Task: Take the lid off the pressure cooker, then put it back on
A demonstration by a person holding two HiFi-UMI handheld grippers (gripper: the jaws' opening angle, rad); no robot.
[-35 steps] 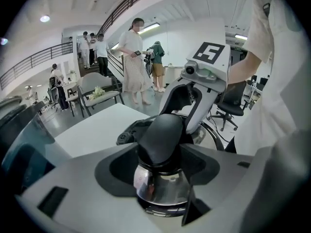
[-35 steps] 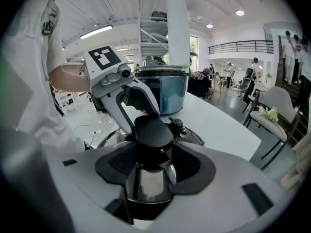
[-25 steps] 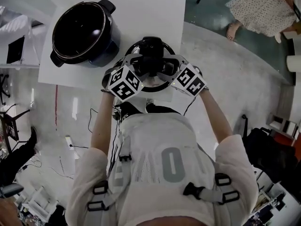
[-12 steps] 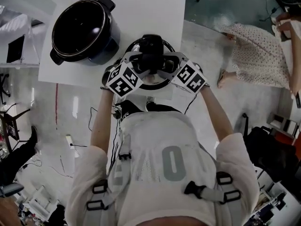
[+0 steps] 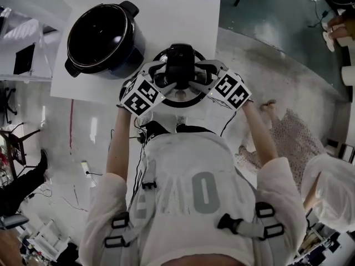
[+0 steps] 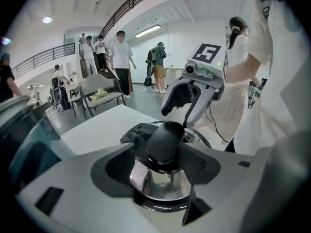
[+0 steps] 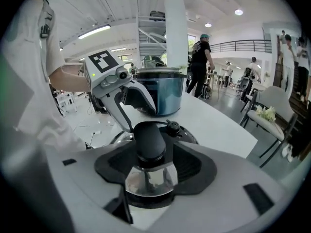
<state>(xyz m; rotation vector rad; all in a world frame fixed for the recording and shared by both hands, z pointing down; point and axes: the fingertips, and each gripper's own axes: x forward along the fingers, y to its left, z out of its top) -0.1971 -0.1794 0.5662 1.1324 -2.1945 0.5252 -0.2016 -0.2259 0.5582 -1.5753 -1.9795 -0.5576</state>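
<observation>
The pressure cooker's lid (image 5: 180, 97) lies flat on the white table (image 5: 177, 15) near its front edge. Its black handle (image 5: 180, 62) sticks up. My left gripper (image 5: 166, 79) reaches in from the left and my right gripper (image 5: 195, 77) from the right. In the left gripper view the handle (image 6: 165, 141) stands between the jaws of my left gripper (image 6: 163, 153), which have just been opening a little. In the right gripper view the handle (image 7: 150, 140) stands between the jaws of my right gripper (image 7: 151, 160); the pads look just off it. The open pot (image 5: 102, 37) stands at the back left.
The lid sits close to the table's front edge. A person in a dotted dress (image 5: 277, 143) is on the floor at my right. Several people stand far off by a chair (image 6: 99, 89). Cables lie on the floor at the left.
Both grippers stay at the lid's handle, and the lid has not moved. The person in the dotted dress has walked from the upper right to the lower right.
</observation>
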